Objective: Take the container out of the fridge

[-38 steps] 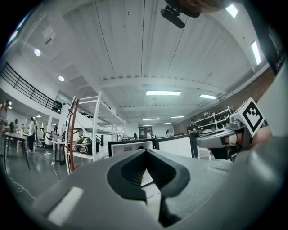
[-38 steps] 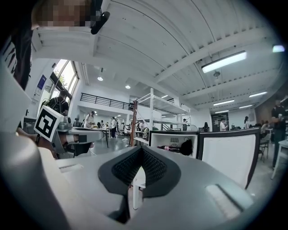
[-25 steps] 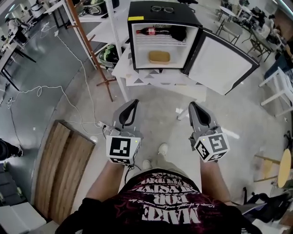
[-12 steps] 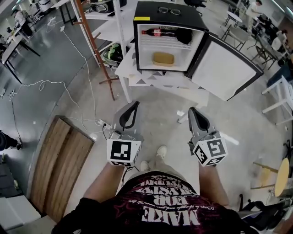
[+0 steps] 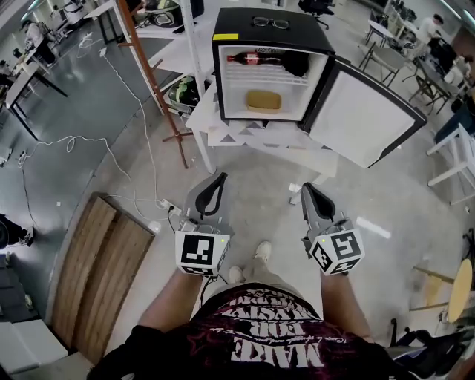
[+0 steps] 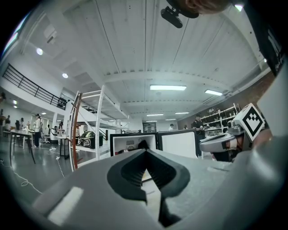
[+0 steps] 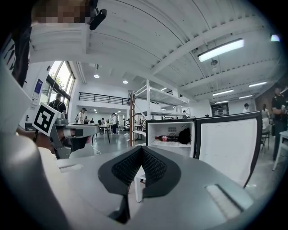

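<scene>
A small black fridge (image 5: pixel 271 33) stands on a low white table (image 5: pixel 260 137), its door (image 5: pixel 364 111) swung open to the right. On the lower shelf lies a tan container (image 5: pixel 263 100). A cola bottle (image 5: pixel 251 57) and a black item (image 5: pixel 295 63) rest on the upper shelf. My left gripper (image 5: pixel 220 179) and right gripper (image 5: pixel 305 188) are both shut and empty, held low over the floor, well short of the fridge. The right gripper view shows the fridge (image 7: pixel 171 132) far ahead past the shut gripper (image 7: pixel 142 148). In the left gripper view the fridge (image 6: pixel 130 143) shows behind the gripper (image 6: pixel 144 151).
Glasses (image 5: pixel 269 22) lie on the fridge top. A brown slanted post (image 5: pixel 152 82) and white shelving stand left of the fridge. Wooden boards (image 5: pixel 96 274) and cables (image 5: pixel 67 145) lie on the floor at left. White tables and chairs are at right.
The head view has shifted slightly and both grippers sit a little lower in it. Both stay shut and empty. Nothing in the fridge has moved.
</scene>
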A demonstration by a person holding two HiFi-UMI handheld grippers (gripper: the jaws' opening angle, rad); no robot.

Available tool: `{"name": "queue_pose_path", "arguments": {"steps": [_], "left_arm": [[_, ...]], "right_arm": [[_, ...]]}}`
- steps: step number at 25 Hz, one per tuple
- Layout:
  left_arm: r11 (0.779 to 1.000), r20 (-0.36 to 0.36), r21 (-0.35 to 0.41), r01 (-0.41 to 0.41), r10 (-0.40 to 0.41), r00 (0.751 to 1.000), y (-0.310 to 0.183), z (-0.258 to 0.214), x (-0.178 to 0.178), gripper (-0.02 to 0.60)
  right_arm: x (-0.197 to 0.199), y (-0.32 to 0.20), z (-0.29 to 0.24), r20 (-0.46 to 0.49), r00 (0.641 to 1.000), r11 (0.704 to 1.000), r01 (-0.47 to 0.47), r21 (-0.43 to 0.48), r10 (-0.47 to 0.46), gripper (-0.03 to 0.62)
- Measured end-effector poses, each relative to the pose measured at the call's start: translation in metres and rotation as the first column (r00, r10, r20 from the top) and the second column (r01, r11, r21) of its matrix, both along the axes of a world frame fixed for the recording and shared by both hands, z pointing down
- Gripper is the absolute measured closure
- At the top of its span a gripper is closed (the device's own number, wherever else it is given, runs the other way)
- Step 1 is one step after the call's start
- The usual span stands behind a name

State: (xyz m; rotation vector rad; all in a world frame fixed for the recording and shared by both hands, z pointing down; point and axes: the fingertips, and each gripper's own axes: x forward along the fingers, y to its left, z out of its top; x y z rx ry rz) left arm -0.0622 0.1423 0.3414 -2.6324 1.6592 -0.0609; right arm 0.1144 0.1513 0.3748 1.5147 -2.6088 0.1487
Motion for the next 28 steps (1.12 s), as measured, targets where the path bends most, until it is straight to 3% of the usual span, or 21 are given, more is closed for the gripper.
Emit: {"name": "queue_pose_path", "arguments": {"steps": [6, 19, 28], "left_arm": [[0.998, -0.003, -0.04, -0.043, 0.043, 0.999, -0.011, 0.006, 0.012, 0.581], [0.993, -0.067, -0.118, 0.003, -0.012, 0.998, -0.06, 0.023, 0.001, 0.581], [0.992, -0.022, -0.126, 0.008, -0.011, 1.0, -0.101, 0.026, 0.01, 0.581]], "right_arm": [[0.006, -0.016, -0.002, 0.0, 1.0, 1.0, 0.003, 0.011, -0.003, 0.569], [-0.001, -0.066, 0.001, -0.01, 0.999, 0.999, 0.053, -0.003, -0.053, 0.569], [0.002, -0.108, -0.002, -0.001, 0.997, 0.997, 0.076, 0.002, -0.076, 0.569]]}}
